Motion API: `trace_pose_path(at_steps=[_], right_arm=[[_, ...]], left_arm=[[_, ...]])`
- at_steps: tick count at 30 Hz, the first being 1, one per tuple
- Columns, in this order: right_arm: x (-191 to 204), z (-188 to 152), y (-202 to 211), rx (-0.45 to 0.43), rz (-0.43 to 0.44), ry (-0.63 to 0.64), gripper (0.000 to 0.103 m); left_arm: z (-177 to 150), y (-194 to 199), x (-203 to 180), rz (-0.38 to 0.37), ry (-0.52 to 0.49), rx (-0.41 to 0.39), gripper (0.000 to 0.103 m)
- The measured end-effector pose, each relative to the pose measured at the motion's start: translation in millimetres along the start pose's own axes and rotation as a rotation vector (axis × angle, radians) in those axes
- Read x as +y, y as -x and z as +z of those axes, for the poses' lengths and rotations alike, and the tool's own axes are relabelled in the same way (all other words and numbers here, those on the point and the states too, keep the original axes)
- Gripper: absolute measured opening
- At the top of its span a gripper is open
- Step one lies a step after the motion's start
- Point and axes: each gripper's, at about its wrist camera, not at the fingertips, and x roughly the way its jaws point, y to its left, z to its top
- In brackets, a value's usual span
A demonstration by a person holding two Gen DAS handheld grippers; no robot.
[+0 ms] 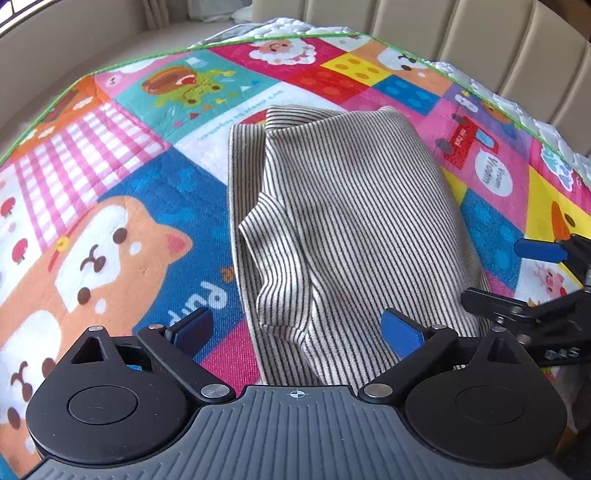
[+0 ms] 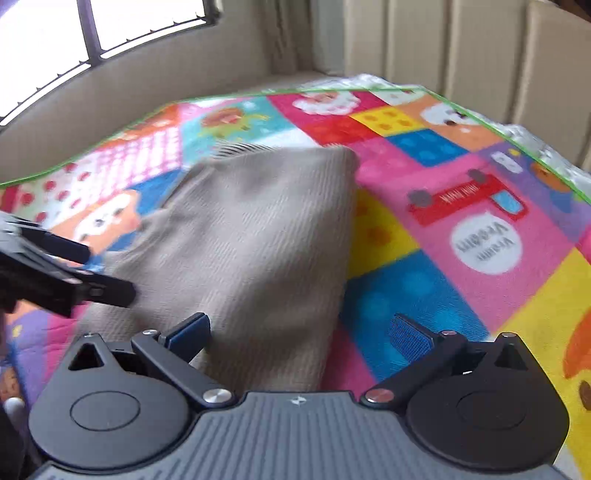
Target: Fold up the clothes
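Observation:
A black-and-cream striped garment (image 1: 343, 229) lies folded in a compact bundle on a colourful cartoon play mat (image 1: 122, 192). It also shows, blurred, in the right wrist view (image 2: 255, 236). My left gripper (image 1: 295, 328) is open and empty, hovering over the garment's near edge. My right gripper (image 2: 299, 332) is open and empty, above the garment's near right edge. The right gripper also shows at the right edge of the left wrist view (image 1: 532, 280). The left gripper shows at the left of the right wrist view (image 2: 85, 273).
The mat (image 2: 461, 236) has a green trim and lies on a quilted white cover (image 1: 517, 110). A beige padded wall (image 1: 461, 33) runs behind it. A window with dark bars (image 2: 88, 33) is at the far left.

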Motion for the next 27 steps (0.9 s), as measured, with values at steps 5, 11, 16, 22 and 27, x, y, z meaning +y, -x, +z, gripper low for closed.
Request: trace_pose_path(at_steps=[5,11,16,22,27], right_arm=[[18,-13,-12,-0.011,-0.114,0.201,0.103],[15,-11,-16,0.009,-0.117,0.158,0.103],[-8,-7,-20,0.081,-0.021,0.011,0.103],[7,-6,-3,-0.045,-0.029,0.080,0.103],[14,-16,-15,-0.009,-0.064,0.158,0.103]], left_arm=[[0,1,-4,-0.019,-0.018,-0.002,0.100],[-1,0,-5,-0.023,-0.021,-0.001,0.101],[0,-3,-4,-0.004,-0.027,0.004,0.101],[3,-15,6,0.081,-0.043,0.023,0.103],[2,-21,7,0.095,-0.074,0.032,0.103]])
